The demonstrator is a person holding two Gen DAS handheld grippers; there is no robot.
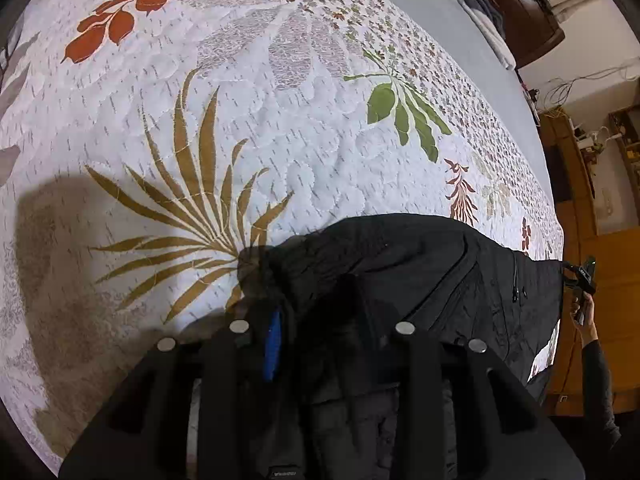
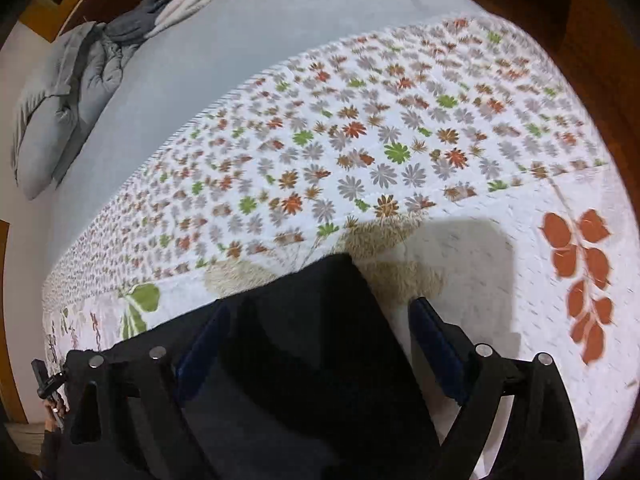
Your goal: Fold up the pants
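Black pants (image 1: 440,280) lie on the flowered quilt (image 1: 280,120) at the near edge of the bed. In the left wrist view my left gripper (image 1: 320,320) is shut on a bunched fold of the pants, with a blue pad (image 1: 273,344) showing beside the cloth. In the right wrist view my right gripper (image 2: 320,320) has its blue-padded fingers (image 2: 434,336) wide apart, with a flat black corner of the pants (image 2: 320,340) lying between them. The right gripper also shows far right in the left wrist view (image 1: 584,276), at the other end of the pants.
The quilt (image 2: 400,140) covers most of the bed over a grey sheet (image 2: 240,40). Grey pillows and bunched clothes (image 2: 80,72) lie at the head. A wooden floor and furniture (image 1: 592,200) border the bed's right side.
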